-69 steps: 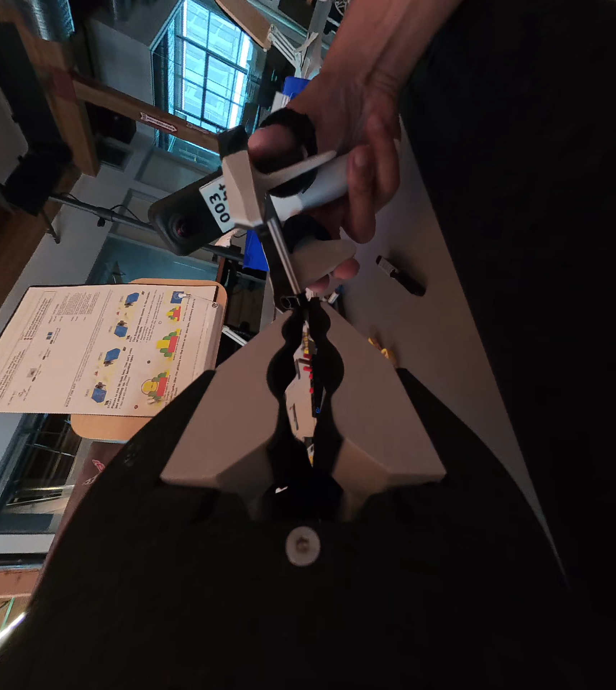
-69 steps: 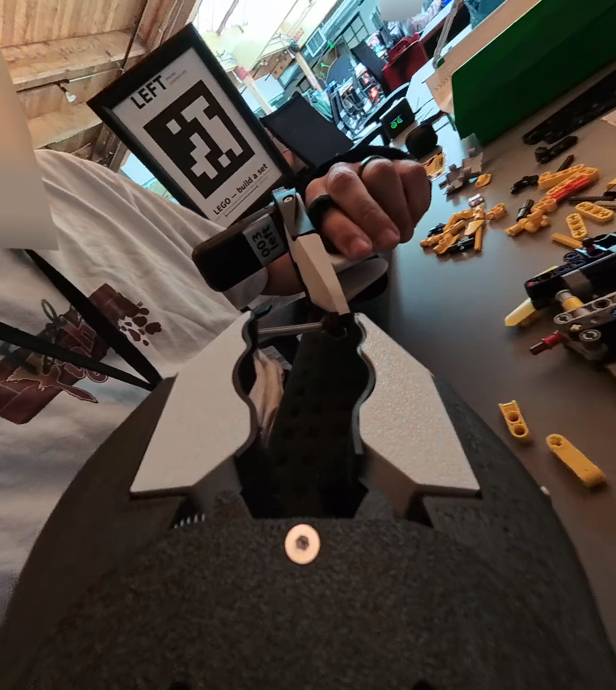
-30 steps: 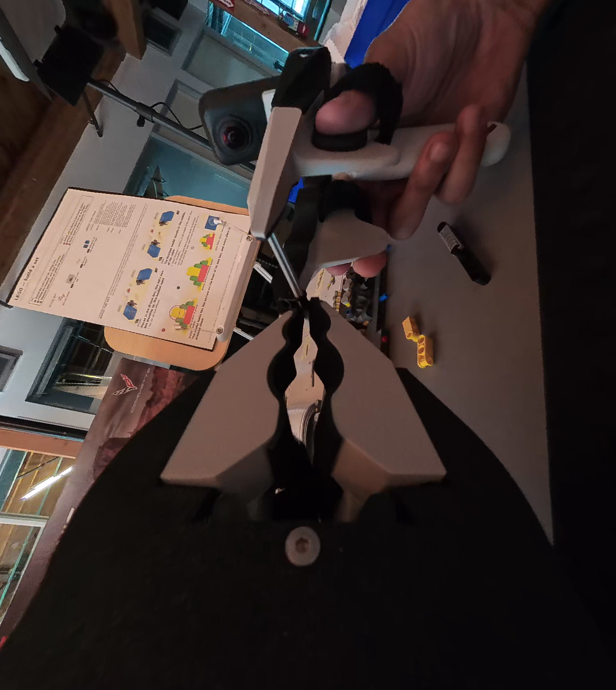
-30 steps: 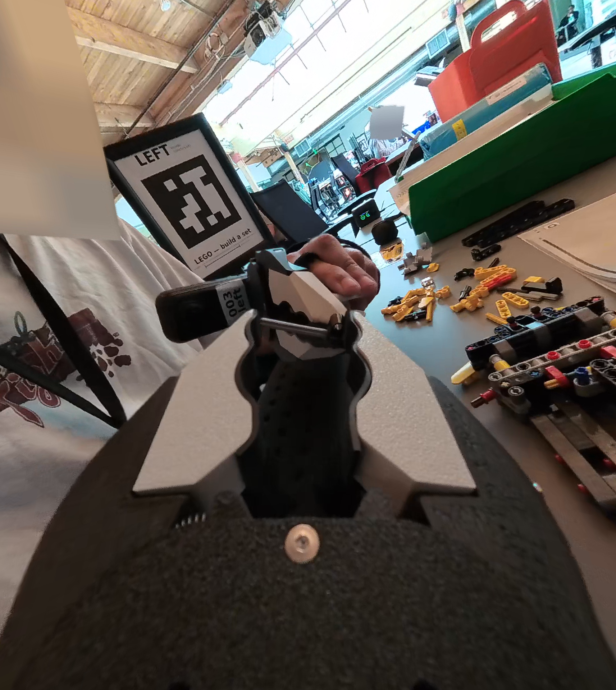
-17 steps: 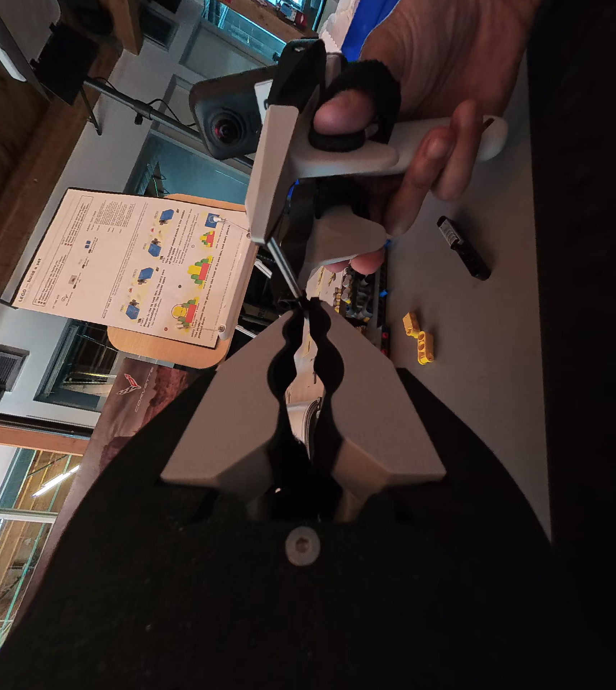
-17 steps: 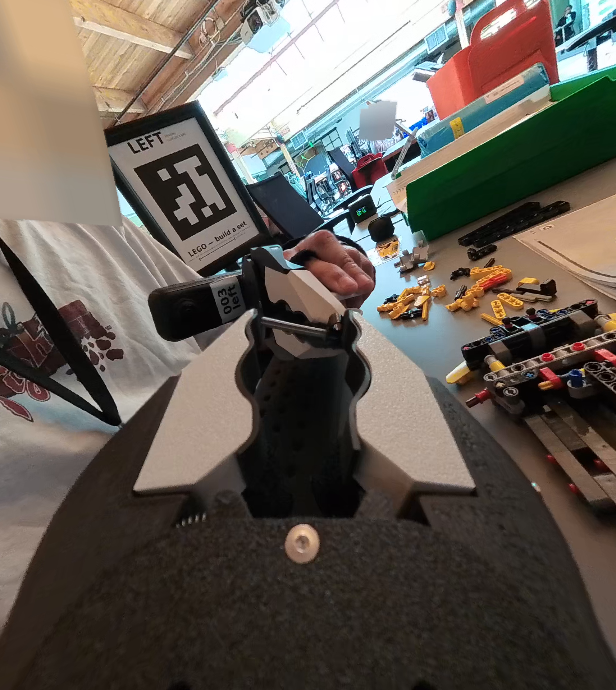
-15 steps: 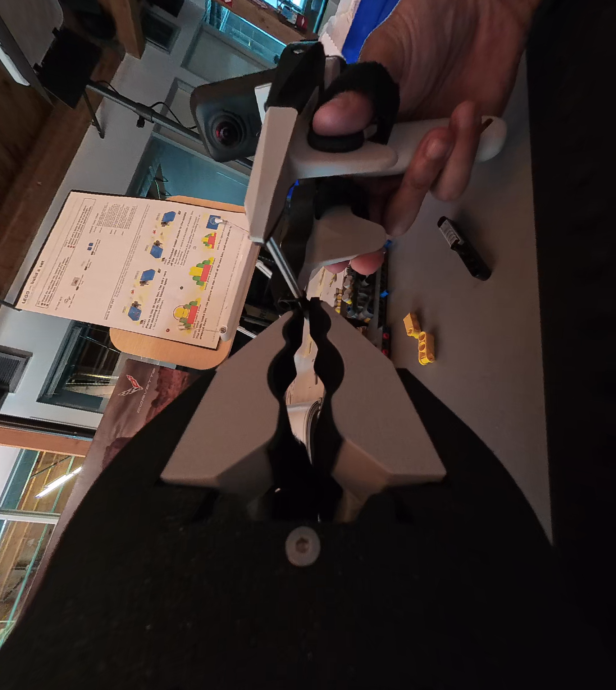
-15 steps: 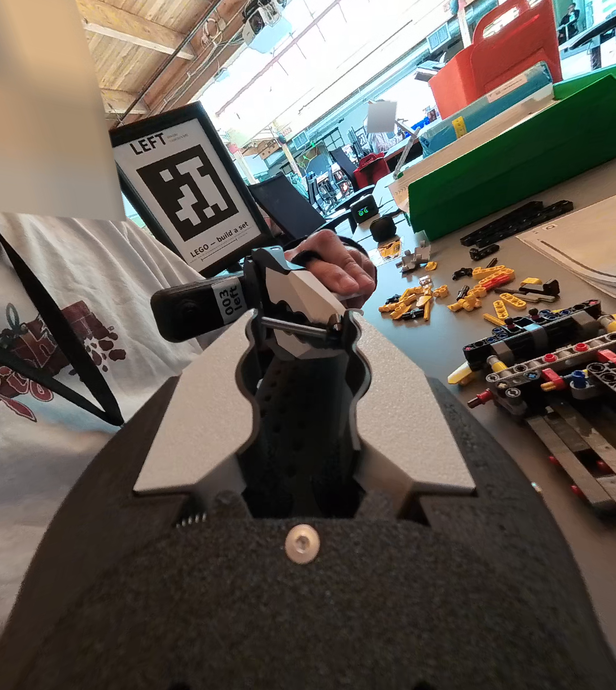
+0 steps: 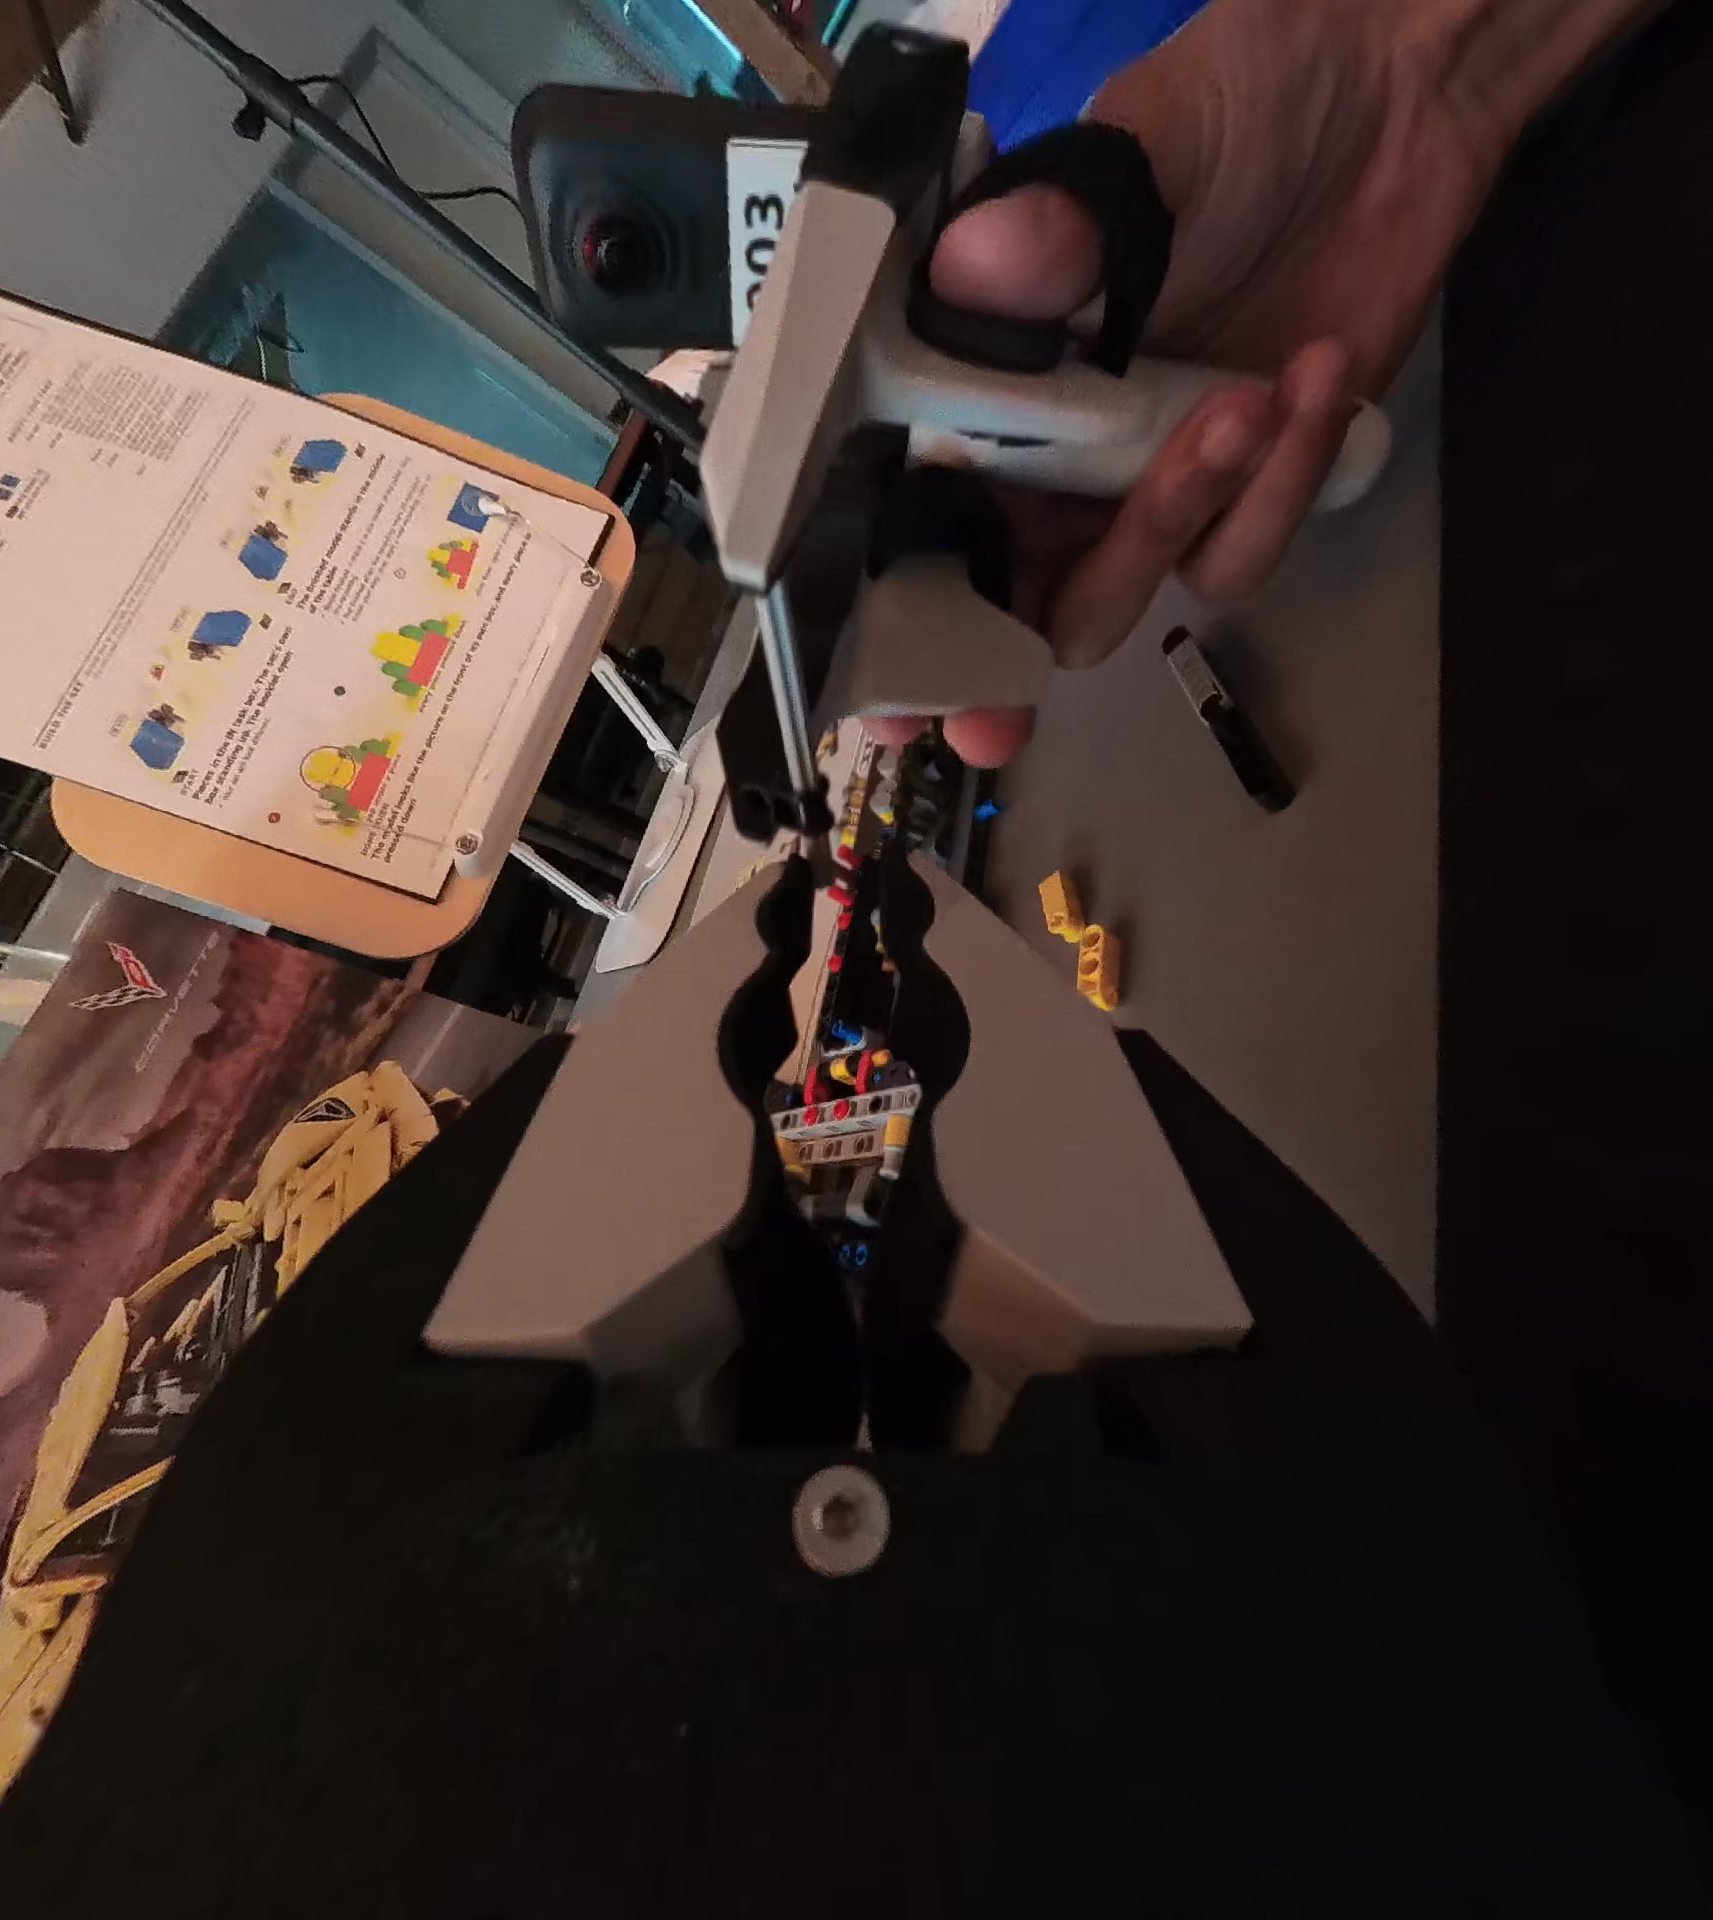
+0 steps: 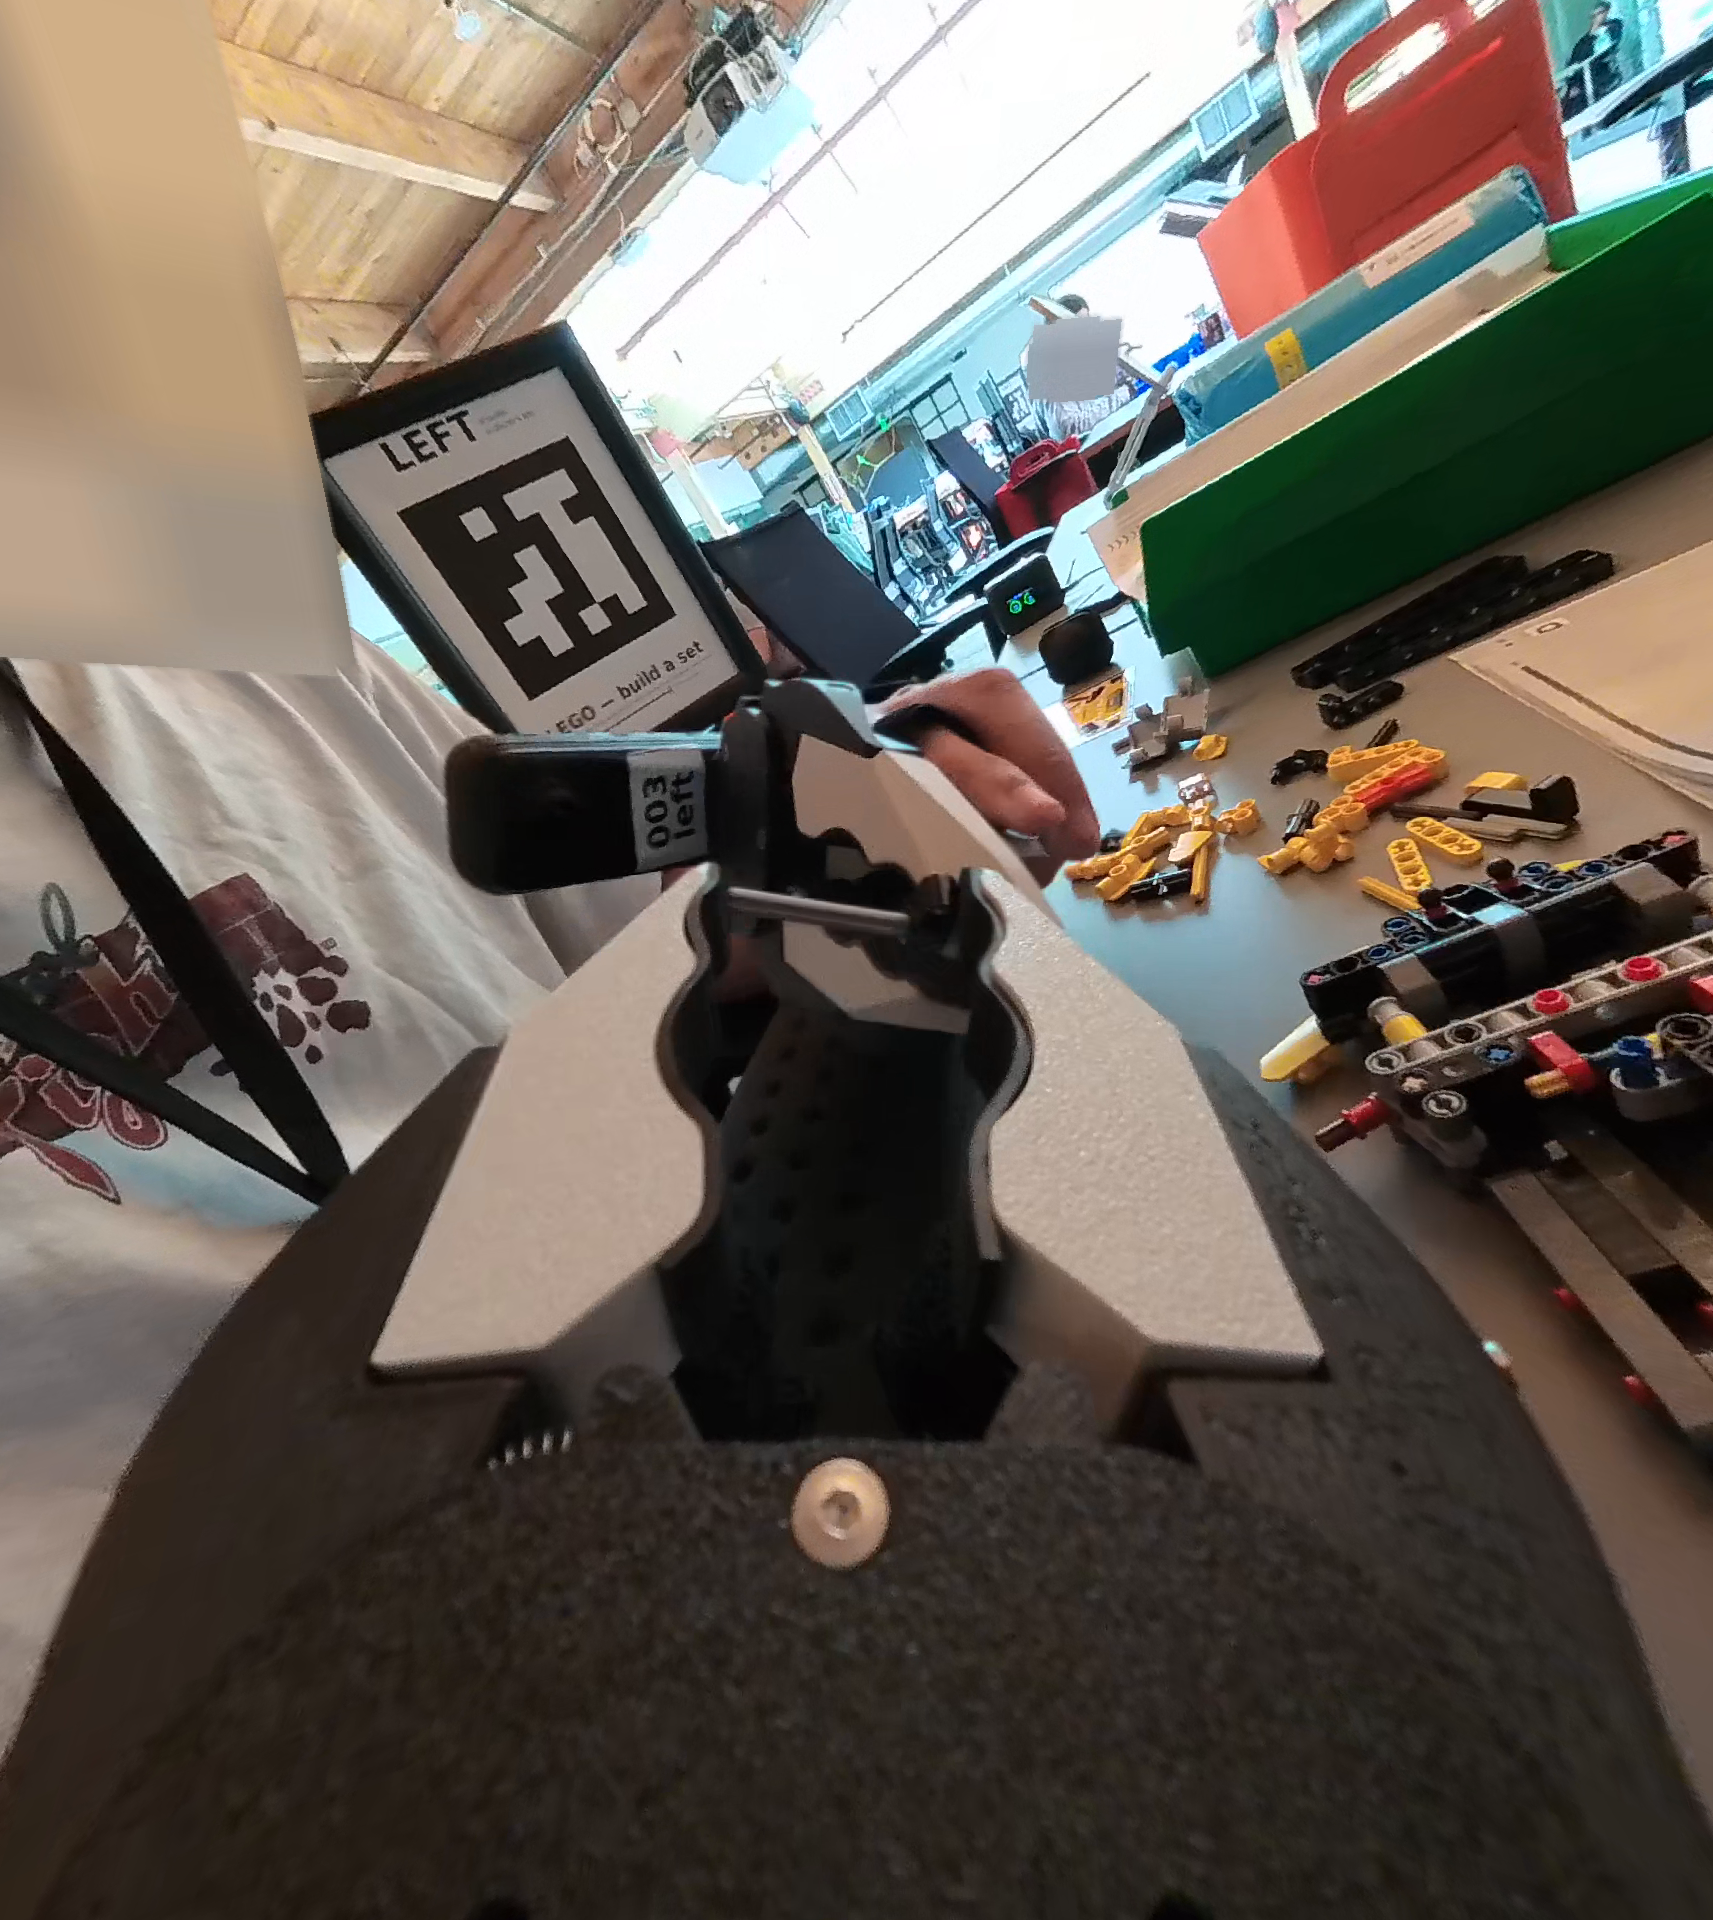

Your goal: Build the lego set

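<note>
My two grippers meet tip to tip in the air above the grey table (image 10: 1200, 966). In the left wrist view my left gripper (image 9: 852, 873) has its jaws a narrow gap apart, with nothing seen between them. The right gripper (image 9: 800, 665) points at it, held by a hand. A small black piece (image 9: 772, 805) sits where the tips meet; I cannot tell what holds it. In the right wrist view my right gripper (image 10: 841, 894) is open, with the left gripper (image 10: 883, 894) and the black piece (image 10: 938, 906) at its tips. The half-built black and grey model (image 10: 1610, 1018) lies at the right and shows through the left jaws (image 9: 847, 1122).
Loose yellow pieces (image 10: 1195, 831), black beams (image 10: 1454, 613), a green bin (image 10: 1454, 499) and an instruction booklet (image 10: 1683, 665) lie beyond the model. A framed marker sign (image 10: 540, 561) stands by the person's white shirt (image 10: 104, 1039). The left view shows an instruction stand (image 9: 239, 623), the set's box (image 9: 156, 1247) and two yellow pieces (image 9: 1080, 935).
The left jaws have parted slightly. The left view has swung, so the model and the box show more. The right jaws keep the same width, and both grippers stay tip to tip.
</note>
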